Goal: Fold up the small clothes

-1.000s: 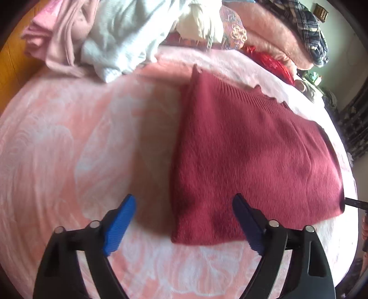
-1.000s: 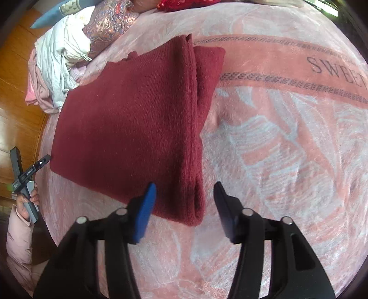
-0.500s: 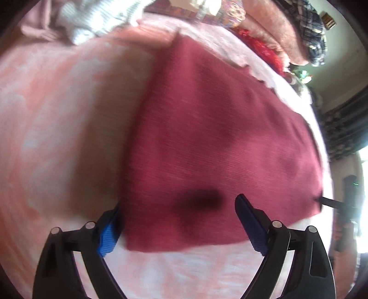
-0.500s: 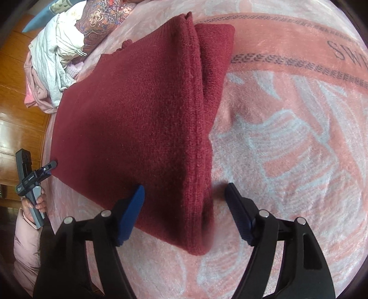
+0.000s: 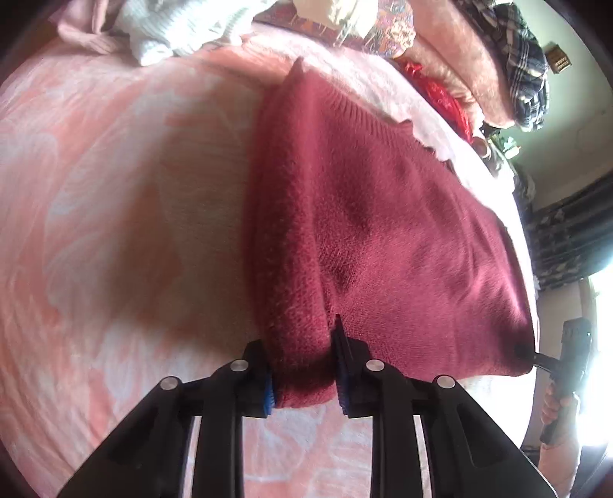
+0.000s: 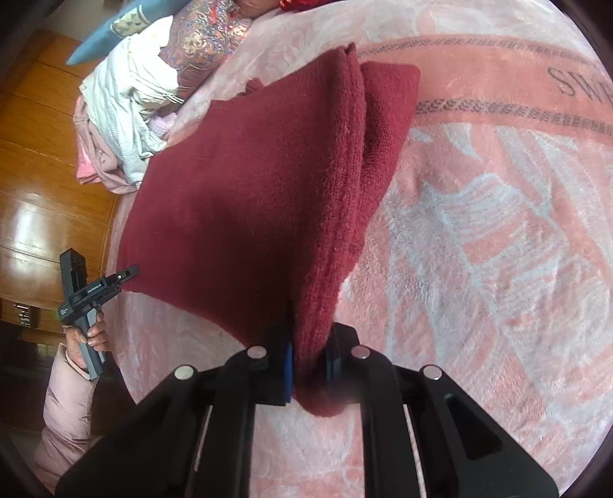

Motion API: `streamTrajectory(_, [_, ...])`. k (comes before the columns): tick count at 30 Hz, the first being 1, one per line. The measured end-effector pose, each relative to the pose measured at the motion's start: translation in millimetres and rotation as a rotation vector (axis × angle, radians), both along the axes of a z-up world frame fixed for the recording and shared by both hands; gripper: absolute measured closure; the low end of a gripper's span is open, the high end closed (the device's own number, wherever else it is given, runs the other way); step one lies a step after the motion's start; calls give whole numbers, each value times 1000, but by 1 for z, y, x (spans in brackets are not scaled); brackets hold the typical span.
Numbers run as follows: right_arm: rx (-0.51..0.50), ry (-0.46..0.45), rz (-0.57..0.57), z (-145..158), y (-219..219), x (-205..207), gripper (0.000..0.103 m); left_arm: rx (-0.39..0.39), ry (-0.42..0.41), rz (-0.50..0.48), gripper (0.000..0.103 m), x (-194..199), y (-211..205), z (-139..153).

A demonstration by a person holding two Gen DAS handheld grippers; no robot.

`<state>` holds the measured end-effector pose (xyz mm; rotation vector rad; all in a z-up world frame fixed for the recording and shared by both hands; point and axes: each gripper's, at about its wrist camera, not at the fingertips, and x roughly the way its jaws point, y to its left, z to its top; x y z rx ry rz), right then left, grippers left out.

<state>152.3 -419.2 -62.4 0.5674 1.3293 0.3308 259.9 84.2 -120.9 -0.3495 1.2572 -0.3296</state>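
Note:
A dark red knitted sweater (image 5: 383,214) lies partly folded on a pink patterned blanket (image 5: 115,191); it also shows in the right wrist view (image 6: 249,184). My left gripper (image 5: 304,367) is shut on the sweater's near left corner, the thick folded edge bunched between its blue pads. My right gripper (image 6: 310,356) is shut on the sweater's near right corner, lifting the folded edge off the blanket (image 6: 479,230). Each gripper shows in the other's view: the right one (image 5: 544,360) at the sweater's far corner, the left one (image 6: 115,279) likewise.
A pile of white and pink clothes (image 5: 161,27) and patterned and plaid fabrics (image 5: 509,61) lie at the bed's far edge. The white and pink clothes (image 6: 126,115) show left in the right wrist view, above a wooden floor (image 6: 38,191).
Both grippers moved forward onto the sweater's near corners and closed on them. The near edge is now bunched and raised.

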Motion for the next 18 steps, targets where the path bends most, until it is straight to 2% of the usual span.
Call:
streamTrajectory(4, [-16, 2, 50, 25, 4, -31, 94, -48, -24, -23, 80, -26, 11, 29])
streamTrajectory(9, [-50, 35, 120, 37, 14, -92, 94, -38, 23, -81, 80, -76, 13, 34])
streamTrajectory(14, [-81, 106, 153, 16, 27, -140, 94, 15, 43, -137, 80, -120, 13, 25])
streamTrajectory(18, [-84, 138, 117, -15, 24, -142, 93, 88, 43, -164, 77, -125, 9, -1])
